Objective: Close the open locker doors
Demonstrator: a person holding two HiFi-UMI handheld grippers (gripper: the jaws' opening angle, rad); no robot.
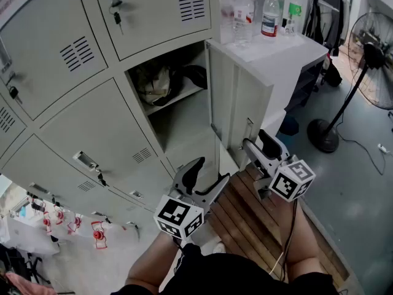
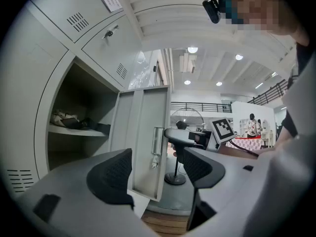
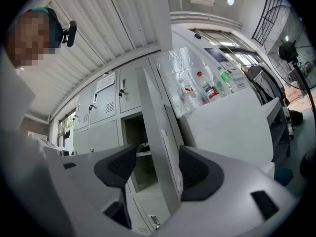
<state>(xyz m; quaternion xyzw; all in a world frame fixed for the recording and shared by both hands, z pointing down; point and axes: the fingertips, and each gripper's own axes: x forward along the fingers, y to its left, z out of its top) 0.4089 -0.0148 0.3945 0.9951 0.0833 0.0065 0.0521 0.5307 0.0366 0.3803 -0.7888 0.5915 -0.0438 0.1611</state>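
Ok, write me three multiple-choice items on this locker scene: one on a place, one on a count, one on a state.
1. Where does the dark bundle lie?
A. On the shelf inside the open locker
B. On the floor
C. On top of the lockers

2. How many locker doors stand open in the head view?
A. None
B. One
C. Three

3. How do the right gripper jaws stand?
A. Shut tight on nothing
B. Apart, with the edge of the open door between them
C. Clamped on a bottle

Answers:
1 A: the bundle rests on the shelf in the upper part of the open compartment.
2 B: only the one door is swung out; the others lie flush.
3 B: the right gripper view shows the door's edge in the gap, with the pads not yet pressing on it.
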